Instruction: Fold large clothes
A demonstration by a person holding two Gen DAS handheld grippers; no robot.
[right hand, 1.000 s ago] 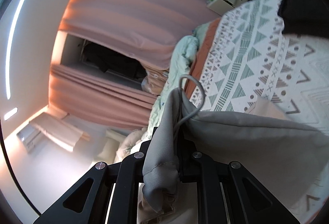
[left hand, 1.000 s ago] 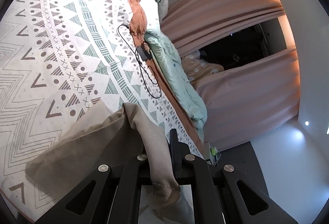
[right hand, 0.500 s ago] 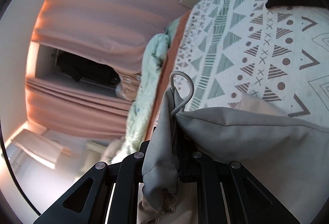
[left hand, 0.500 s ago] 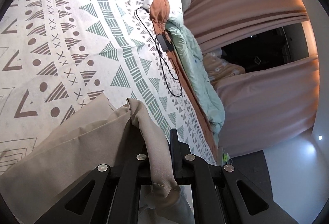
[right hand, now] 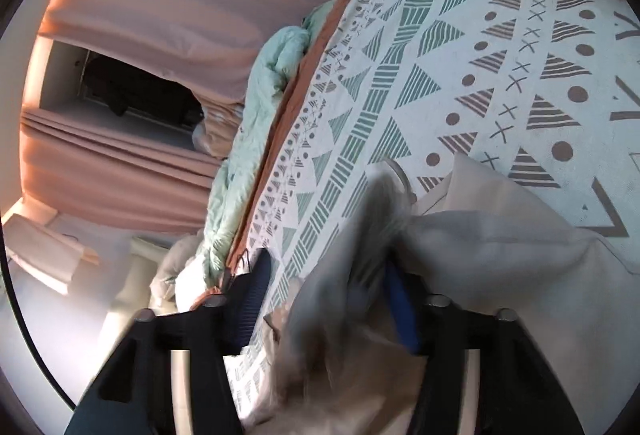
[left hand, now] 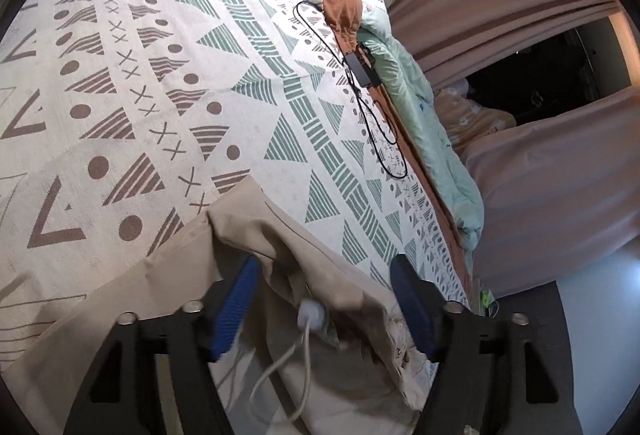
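Both grippers, left gripper (left hand: 324, 275) and right gripper (right hand: 324, 283), are now standing with fingers apart where we were clamping the beige garment (left hand: 120, 299) a moment ago, so it is dropping onto the near part of the patterned bedspread (left hand: 168, 67), and this fold is finishing.

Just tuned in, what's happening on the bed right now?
A person with a gripper in each hand is folding a beige garment on the patterned bedspread. Both the left gripper and the right gripper stand open, with the cloth lying loose between their fingers rather than pinched; in the right wrist view it is blurred, apparently dropping. A white drawstring trails from the fabric. A black cable lies farther up the bed, clear of the garment.
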